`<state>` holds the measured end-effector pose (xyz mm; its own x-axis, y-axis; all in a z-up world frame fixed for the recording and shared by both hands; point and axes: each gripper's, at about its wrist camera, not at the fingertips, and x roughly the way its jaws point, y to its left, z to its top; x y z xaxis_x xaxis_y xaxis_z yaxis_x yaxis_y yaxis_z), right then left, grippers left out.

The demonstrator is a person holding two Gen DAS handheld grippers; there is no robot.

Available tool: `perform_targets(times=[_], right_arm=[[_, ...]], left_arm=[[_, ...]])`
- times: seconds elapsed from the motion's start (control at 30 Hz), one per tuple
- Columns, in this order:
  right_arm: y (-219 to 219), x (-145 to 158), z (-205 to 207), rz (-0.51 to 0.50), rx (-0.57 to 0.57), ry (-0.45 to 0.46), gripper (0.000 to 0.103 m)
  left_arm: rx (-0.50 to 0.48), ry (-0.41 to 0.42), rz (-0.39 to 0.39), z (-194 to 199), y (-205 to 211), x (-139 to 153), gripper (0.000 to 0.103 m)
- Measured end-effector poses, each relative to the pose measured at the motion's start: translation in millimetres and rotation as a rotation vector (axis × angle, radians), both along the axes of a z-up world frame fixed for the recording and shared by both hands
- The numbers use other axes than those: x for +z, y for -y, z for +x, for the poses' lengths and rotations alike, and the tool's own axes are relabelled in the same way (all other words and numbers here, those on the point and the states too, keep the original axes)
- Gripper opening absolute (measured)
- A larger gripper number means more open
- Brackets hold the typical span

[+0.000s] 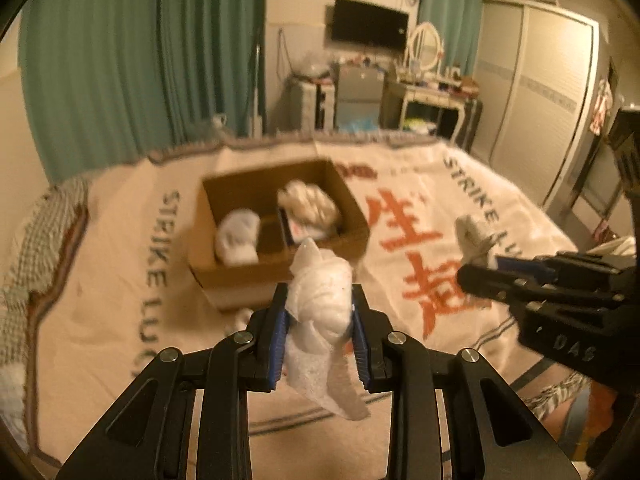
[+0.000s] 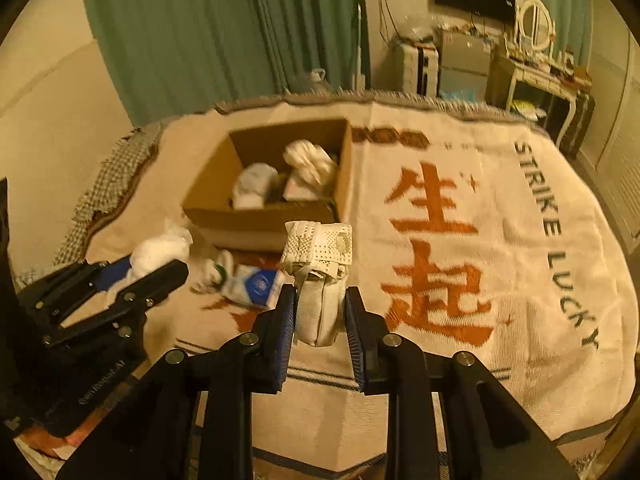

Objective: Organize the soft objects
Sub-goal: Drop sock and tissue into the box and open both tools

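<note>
Both bundles are clamped, white sock (image 1: 320,304) by left gripper (image 1: 319,332), patterned roll (image 2: 320,280) by right gripper (image 2: 320,328); each is best carried over the box (image 1: 224,276) near the blanket's (image 2: 520,280) far-left edge, probably with room, before release.

Left gripper (image 1: 320,332) raised above the bed, blue-padded fingers (image 1: 279,340) clamped on a white bundle. Right gripper (image 2: 320,332) likewise aloft, fingers (image 2: 285,328) pinching a pale folded roll (held upright). Both pointing forward, side by side, apart.

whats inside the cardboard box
The cardboard box holds a white rolled bundle on its left and a cream knotted bundle on its right. A dark item between them is mostly covered; the floor beneath is hidden.
</note>
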<state>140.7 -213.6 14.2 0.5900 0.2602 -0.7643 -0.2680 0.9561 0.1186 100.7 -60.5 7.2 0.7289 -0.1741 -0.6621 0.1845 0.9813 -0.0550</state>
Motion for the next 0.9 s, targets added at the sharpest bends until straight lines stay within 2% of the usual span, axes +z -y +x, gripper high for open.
perform_targets(times=[0.17, 0.37, 0.5, 0.67, 0.83, 0.9], right_arm=[[-31, 29, 16, 0.017, 0.047, 0.051, 0.024], [-60, 33, 68, 0.027, 0.077, 0.065, 0.024], [-72, 13, 110, 0.029, 0.083, 0.032, 0.024], [-81, -27, 157, 0.009, 0.084, -0.017, 0.024], [-82, -67, 190, -0.004, 0.072, -0.072, 0.024], [-80, -76, 198, 0.008, 0.066, -0.090, 0.024]], left_arm=[[-0.014, 0.067, 0.031, 22, -19, 29, 0.027], [-0.006, 0.072, 0.002, 72, -45, 18, 0.027], [-0.002, 0.041, -0.009, 105, -56, -7, 0.028], [-0.003, -0.041, -0.026, 152, -65, -53, 0.027], [-0.023, -0.078, -0.003, 177, -60, -83, 0.028], [-0.013, -0.094, -0.016, 183, -60, -87, 0.030]])
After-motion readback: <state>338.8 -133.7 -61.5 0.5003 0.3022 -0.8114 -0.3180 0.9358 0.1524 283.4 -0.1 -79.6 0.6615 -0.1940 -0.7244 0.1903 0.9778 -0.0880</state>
